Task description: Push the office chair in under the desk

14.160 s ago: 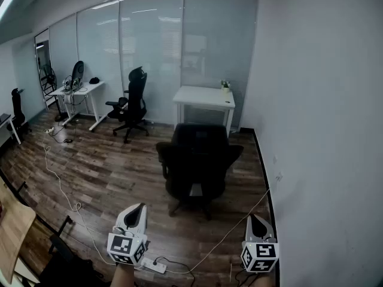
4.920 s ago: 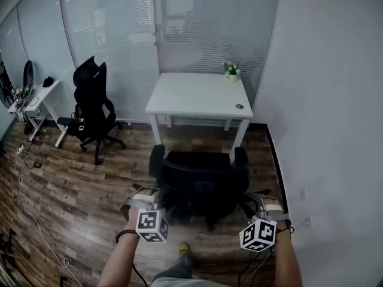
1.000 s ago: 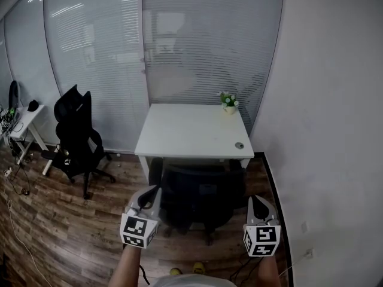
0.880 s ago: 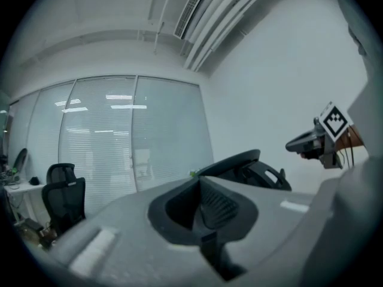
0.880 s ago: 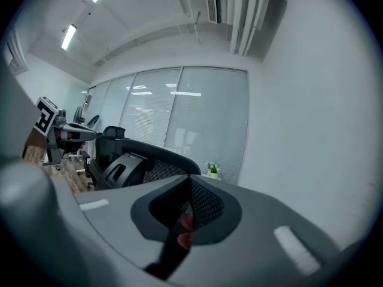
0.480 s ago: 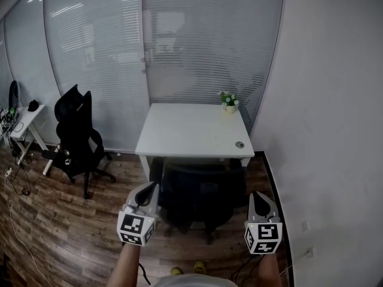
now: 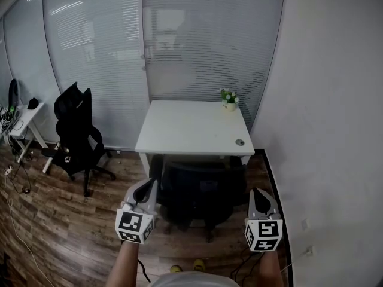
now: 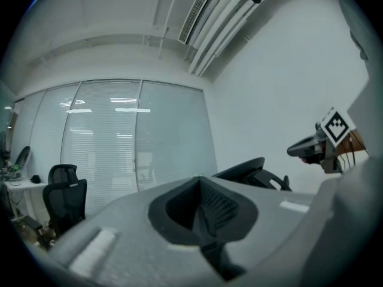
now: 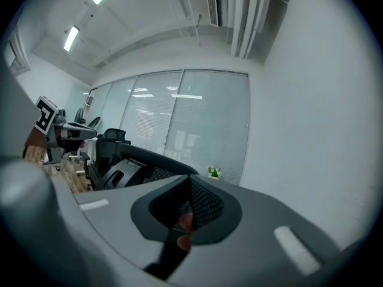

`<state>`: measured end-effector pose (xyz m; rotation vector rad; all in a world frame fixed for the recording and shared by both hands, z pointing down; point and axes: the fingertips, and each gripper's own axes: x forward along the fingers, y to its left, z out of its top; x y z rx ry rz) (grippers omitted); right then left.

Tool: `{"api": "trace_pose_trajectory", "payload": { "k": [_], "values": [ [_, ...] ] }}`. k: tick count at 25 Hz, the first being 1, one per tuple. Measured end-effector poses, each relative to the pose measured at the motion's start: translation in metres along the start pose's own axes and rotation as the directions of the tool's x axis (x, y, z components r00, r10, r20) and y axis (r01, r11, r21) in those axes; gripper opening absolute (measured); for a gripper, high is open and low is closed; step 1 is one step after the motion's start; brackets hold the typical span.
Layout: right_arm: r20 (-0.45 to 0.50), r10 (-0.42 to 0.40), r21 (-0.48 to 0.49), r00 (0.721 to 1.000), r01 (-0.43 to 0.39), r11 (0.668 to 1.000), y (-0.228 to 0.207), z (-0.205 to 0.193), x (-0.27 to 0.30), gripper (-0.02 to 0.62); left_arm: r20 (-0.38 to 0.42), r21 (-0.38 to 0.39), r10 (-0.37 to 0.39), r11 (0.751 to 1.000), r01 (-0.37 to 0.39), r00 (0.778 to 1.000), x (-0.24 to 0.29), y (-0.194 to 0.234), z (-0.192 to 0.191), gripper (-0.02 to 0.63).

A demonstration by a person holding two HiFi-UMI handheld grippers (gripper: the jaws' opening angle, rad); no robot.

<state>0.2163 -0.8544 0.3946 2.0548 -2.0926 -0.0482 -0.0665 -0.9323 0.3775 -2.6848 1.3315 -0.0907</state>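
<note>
Two tongs are in my hands, and both are shut tight with nothing in them. My left tongs (image 7: 148,185) are just beside the left side of the black office chair with the mesh back (image 7: 200,187). My right tongs (image 7: 258,194) are just beside its right side. I cannot tell if they touch it. The chair sits at the near side of the white flat-topped desk (image 7: 192,127). Its seat is tucked under the desk and its back stands right at the desk's near edge. A little green plant in a white pot (image 7: 228,98) stands on the desk's far right corner. A small round grey thing (image 7: 239,142) lies near the desk's near right corner. Another black chair with a tall back (image 7: 75,130) stands well to the left of the desk on the brown wooden floor (image 7: 72,220). A glass wall with blinds (image 7: 203,40) is behind the desk.
</note>
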Motion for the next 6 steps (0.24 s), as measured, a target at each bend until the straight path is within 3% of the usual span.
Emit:
{"api": "trace_pose_trajectory", "payload": {
  "k": [6],
  "values": [
    [0.009,-0.003,0.007,1.0,0.003,1.0,0.0009,0.0008,0.0031,0.002,0.008,-0.026,0.024,0.999,-0.024,1.0,0.0009,0.0088,0.0024,-0.005]
  ]
}}
